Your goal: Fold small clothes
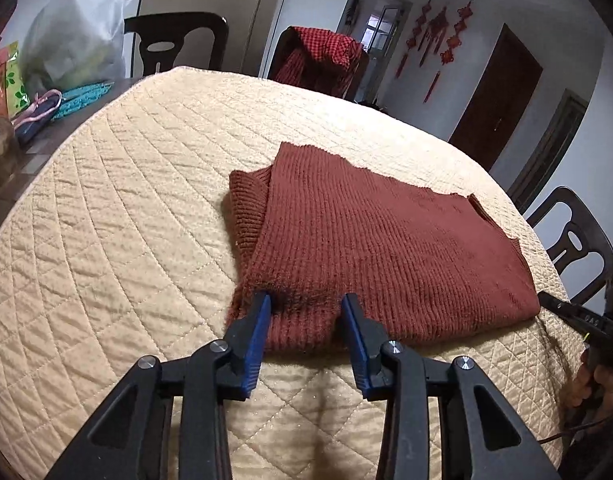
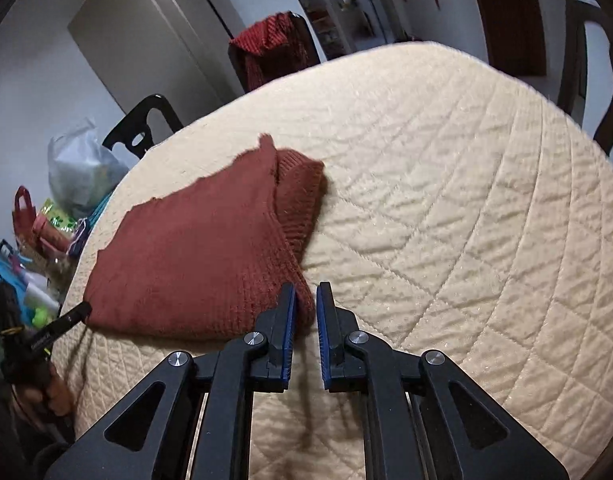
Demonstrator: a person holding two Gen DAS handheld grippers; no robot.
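Rust-brown ribbed knit sweater [image 1: 370, 236], already folded into a compact block, is lying on the near half of the round table's cream quilted cover [image 1: 126, 200], with one ribbed cuff poking out at a far corner. The left gripper [image 1: 306, 300] is standing part-open at the sweater's near edge, its blue pads straddling the knit without clearly pinching it; the right gripper [image 2: 306, 288] is nearly closed at the opposite near corner, and whether it is pinching the fabric's tip I cannot tell. To do this step well, both grippers should probably take the whole thickness of the near edge at matching depth, then lift and carry it evenly towards the far edge so the layers do not slide apart. Open quilt is stretching beyond and beside the sweater, giving ample room. The near rim is lying close to the grippers, so pulling backwards looks risky. Dark chairs [image 1: 174, 42], one draped with a red checked cloth [image 1: 322, 56], are ringing the table, and bags [image 2: 82, 168] are crowding one side.
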